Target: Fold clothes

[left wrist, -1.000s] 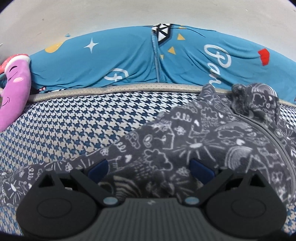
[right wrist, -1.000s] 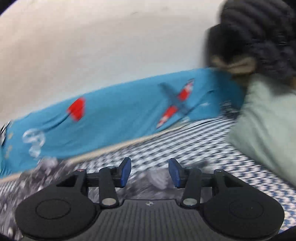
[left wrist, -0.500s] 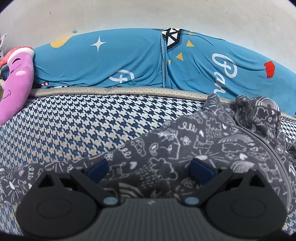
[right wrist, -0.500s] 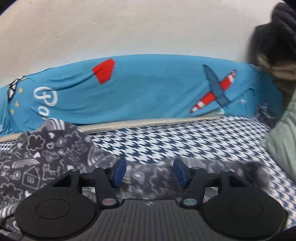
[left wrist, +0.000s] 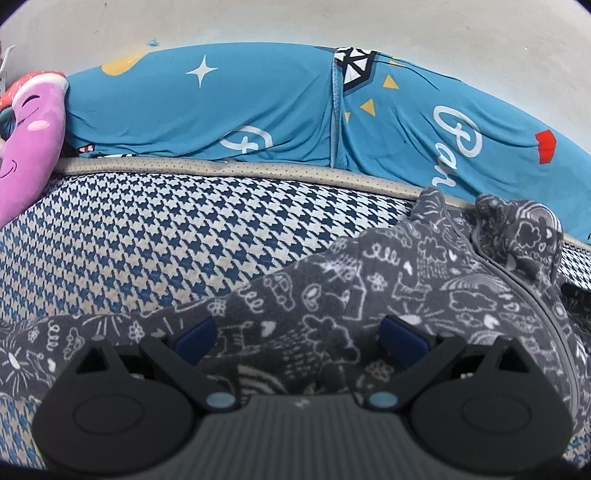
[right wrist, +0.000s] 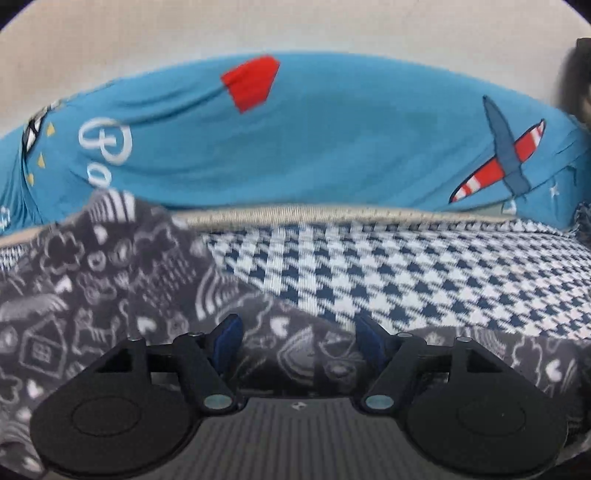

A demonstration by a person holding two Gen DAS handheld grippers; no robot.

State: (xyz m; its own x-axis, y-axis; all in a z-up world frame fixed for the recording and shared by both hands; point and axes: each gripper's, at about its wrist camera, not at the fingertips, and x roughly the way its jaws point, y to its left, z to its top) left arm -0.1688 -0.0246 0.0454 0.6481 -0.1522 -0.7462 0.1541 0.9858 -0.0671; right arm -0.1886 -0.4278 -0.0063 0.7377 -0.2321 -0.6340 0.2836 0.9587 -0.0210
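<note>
Garment: a dark grey fleece garment [left wrist: 388, 295] printed with white doodles of clouds, hearts and houses lies spread on the bed, with a grey zip running down its right part; in the right wrist view the same garment [right wrist: 92, 295] fills the lower left and passes under the fingers.
Left gripper: the left gripper [left wrist: 299, 334] sits low over the cloth, its blue-padded fingers [left wrist: 194, 334] spread wide apart with fabric lying between them, nothing pinched.
Right gripper: the right gripper [right wrist: 297, 338] also has its fingers parted, a fold of the grey cloth bulging up between the pads; this view is blurred.
Bed: a blue-and-white houndstooth mattress cover [left wrist: 166, 236] with a beige piped edge.
Behind: a teal cartoon-print sheet [left wrist: 258, 110] with stars, lettering and an aeroplane lies along the pale wall [left wrist: 295, 18].
Left edge: a pink plush toy [left wrist: 26, 140] with a smiling face leans on the mattress.
</note>
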